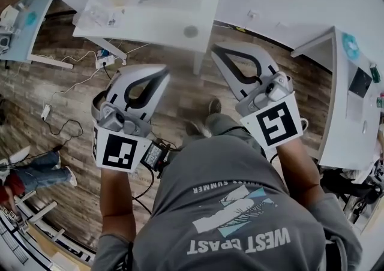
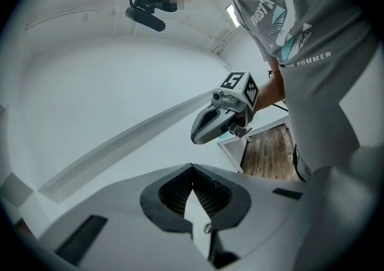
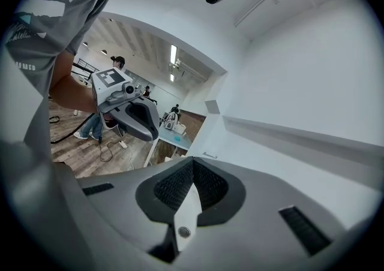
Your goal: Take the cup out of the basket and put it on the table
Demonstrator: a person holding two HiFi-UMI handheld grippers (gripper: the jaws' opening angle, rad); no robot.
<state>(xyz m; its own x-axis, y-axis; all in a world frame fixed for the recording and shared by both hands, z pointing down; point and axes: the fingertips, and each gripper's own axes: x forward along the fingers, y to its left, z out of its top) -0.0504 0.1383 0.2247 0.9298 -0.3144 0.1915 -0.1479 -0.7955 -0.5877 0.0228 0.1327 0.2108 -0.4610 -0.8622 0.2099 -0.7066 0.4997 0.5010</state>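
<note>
No cup and no basket show in any view. In the head view my left gripper [image 1: 161, 73] and right gripper [image 1: 216, 51] are held side by side above the wooden floor, in front of a white table [image 1: 180, 27]. Both are shut, jaw tips together and nothing between them. The left gripper view shows its own jaws [image 2: 192, 168] closed against a white wall, with the right gripper [image 2: 201, 136] in the air beyond. In the right gripper view, the closed jaws [image 3: 192, 162] point at a white wall, and the left gripper [image 3: 147, 131] hangs to the left.
Small pale items lie blurred on the white table. A second white table [image 1: 345, 108] stands at the right and a bluish one [image 1: 27, 24] at the far left. Cables and a power strip [image 1: 105, 60] lie on the floor. A person's legs [image 1: 36, 171] show at the lower left.
</note>
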